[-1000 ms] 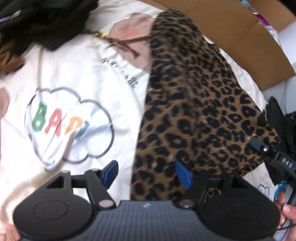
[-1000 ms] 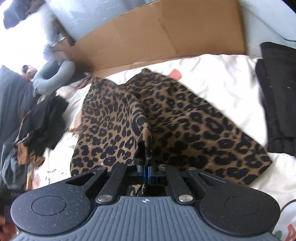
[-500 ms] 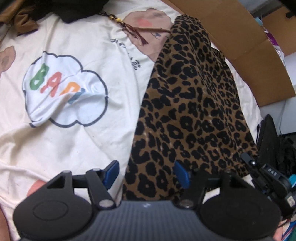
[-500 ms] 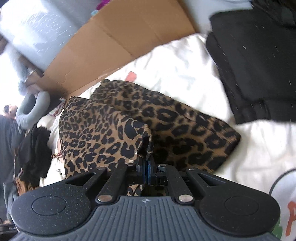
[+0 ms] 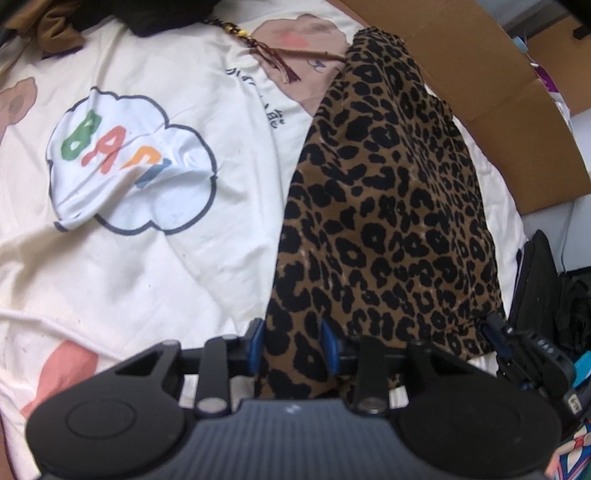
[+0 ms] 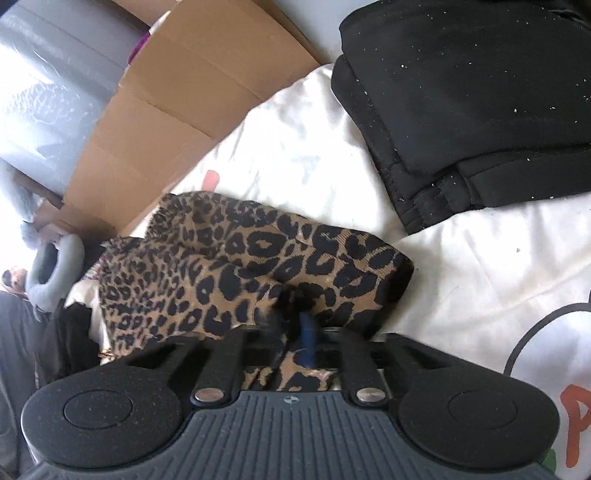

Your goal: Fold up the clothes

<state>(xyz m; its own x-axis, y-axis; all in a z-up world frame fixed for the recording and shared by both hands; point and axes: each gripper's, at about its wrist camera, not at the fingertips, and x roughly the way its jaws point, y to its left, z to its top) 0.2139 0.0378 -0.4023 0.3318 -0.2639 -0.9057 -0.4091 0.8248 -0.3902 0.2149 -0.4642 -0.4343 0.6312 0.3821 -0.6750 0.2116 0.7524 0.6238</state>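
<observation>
A leopard-print garment (image 5: 388, 206) lies folded lengthwise on the white printed bedsheet (image 5: 155, 266). My left gripper (image 5: 291, 347) is at its near edge. The jaws are closing, with the cloth's corner between the blue pads (image 5: 256, 347), which do not clearly press on it. In the right wrist view the same garment (image 6: 258, 266) is a doubled-over bundle. My right gripper (image 6: 291, 325) is at its folded edge, blurred. Its jaws are opening, with cloth still lying between them. The right gripper (image 5: 524, 350) also shows at the garment's far corner in the left wrist view.
A folded black garment (image 6: 480, 92) lies on the sheet right of the leopard piece. Cardboard (image 5: 480, 74) stands along the bed's far side. Dark and brown clothes (image 5: 62, 26) are piled at the top left, near a beaded tassel cord (image 5: 266, 51). A person's grey sleeve (image 6: 51, 273) is at the far left.
The right gripper rolled and sank toward the sheet with the leopard fold, and its shut jaws have parted. The left gripper slid onto the garment's near corner and its jaws narrowed.
</observation>
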